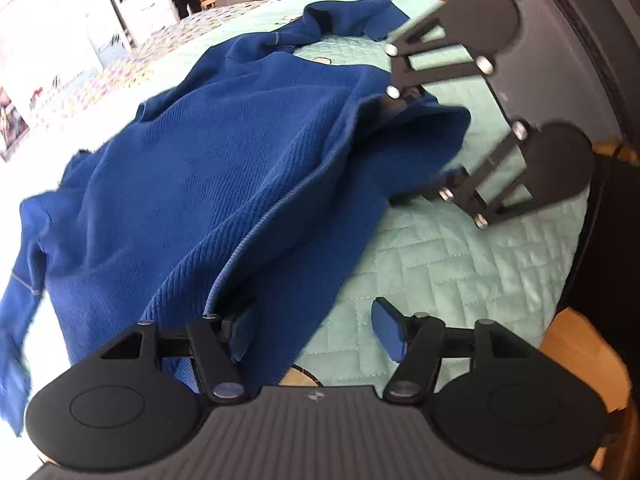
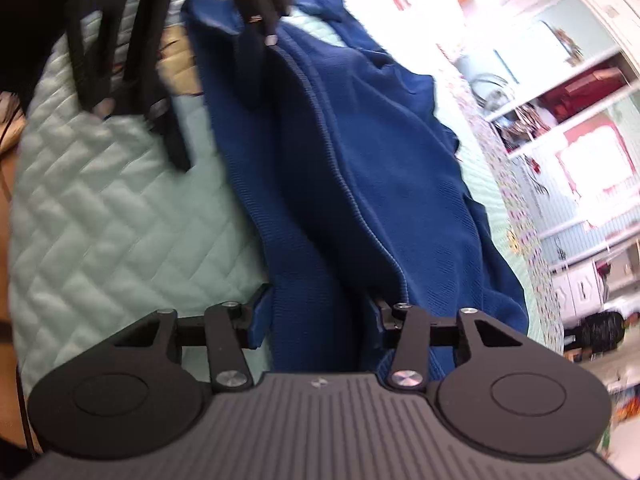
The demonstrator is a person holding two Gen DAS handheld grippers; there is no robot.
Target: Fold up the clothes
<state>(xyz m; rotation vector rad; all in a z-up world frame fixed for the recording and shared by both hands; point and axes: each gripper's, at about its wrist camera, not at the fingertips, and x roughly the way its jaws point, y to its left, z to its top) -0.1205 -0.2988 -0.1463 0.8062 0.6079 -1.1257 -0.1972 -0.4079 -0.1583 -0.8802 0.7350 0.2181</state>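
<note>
A royal-blue ribbed knit sweater [image 1: 224,168] lies rumpled across a pale mint quilted bedspread [image 1: 452,280], one sleeve trailing past the bed's left side in the left wrist view and another reaching toward the far edge. The left tongs [image 1: 312,336] stand released at the sweater's near hem, jaws apart: the left blue pad [image 1: 242,334] touches the ribbed hem edge, while the right pad sits over bare quilt, well clear of the cloth. The right tongs [image 2: 316,322] straddle a raised fold of the same sweater, fabric filling the gap between the pads; whether they are clenched on it cannot be told. In the left wrist view those right tongs [image 1: 416,140] reach in from the right at the sweater's corner. Open quilt spreads to the right of the garment up to the wooden bed frame [image 1: 580,352]. White shelving [image 2: 576,92] stands beyond the bed.
</note>
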